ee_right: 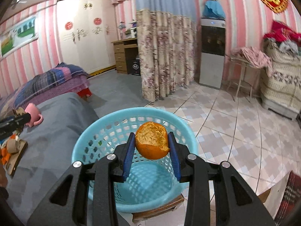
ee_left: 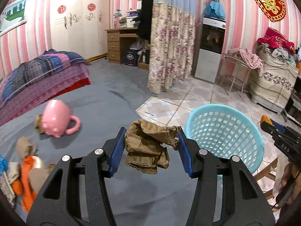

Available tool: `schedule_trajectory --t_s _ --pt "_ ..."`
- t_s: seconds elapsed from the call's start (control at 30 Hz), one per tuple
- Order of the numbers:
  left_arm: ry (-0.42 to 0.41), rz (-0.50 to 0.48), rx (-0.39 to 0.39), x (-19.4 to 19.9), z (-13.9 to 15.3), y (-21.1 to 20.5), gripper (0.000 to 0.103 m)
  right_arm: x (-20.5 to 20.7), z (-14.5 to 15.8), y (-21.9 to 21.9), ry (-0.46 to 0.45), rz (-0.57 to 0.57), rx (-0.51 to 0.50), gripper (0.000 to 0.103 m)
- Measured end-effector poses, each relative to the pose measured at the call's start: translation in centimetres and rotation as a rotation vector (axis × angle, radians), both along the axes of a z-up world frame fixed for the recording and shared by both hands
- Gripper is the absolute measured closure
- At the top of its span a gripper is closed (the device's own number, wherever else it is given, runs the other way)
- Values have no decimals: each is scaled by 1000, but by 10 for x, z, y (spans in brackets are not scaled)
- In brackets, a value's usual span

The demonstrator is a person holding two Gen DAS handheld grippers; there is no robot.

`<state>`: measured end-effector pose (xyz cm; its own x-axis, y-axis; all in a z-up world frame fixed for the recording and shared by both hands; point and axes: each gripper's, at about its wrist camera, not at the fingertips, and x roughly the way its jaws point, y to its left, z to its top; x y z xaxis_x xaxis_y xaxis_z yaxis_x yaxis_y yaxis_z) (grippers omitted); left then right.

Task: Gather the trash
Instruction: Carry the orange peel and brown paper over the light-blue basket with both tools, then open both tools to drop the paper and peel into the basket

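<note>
My left gripper is shut on a crumpled brown paper and holds it above the grey bed sheet, just left of the light blue basket. My right gripper is shut on an orange peel and holds it over the open basket, whose inside looks empty. The right gripper also shows at the right edge of the left wrist view.
An overturned pink mug lies on the sheet with a brown scrap beside it. More scraps, orange and brown, lie at the lower left. The basket stands on a wooden stool on the tiled floor.
</note>
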<state>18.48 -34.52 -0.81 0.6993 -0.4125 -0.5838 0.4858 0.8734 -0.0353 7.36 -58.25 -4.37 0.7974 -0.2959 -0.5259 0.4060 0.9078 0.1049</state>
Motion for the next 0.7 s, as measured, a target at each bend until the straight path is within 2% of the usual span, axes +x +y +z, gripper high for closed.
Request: schedule_trajectory --t_s 0.13,0.27,0.5,0.67,0.7 --pt "33 -38 -3 -1 -11 -28 51 -6 -8 -16 -1 -46 15 67" --pt "20 -88 8 -8 -19 -56 51 -7 -15 -28 15 -89 7 67" --pt "67 -159 59 0 -45 -99 51 -5 -23 -41 13 -112 27 67" --pt "91 -176 59 10 -51 -116 51 -1 -24 -41 3 -109 36 67" --pt "93 -181 57 11 -51 -118 48 0 -23 -40 1 -106 36 67"
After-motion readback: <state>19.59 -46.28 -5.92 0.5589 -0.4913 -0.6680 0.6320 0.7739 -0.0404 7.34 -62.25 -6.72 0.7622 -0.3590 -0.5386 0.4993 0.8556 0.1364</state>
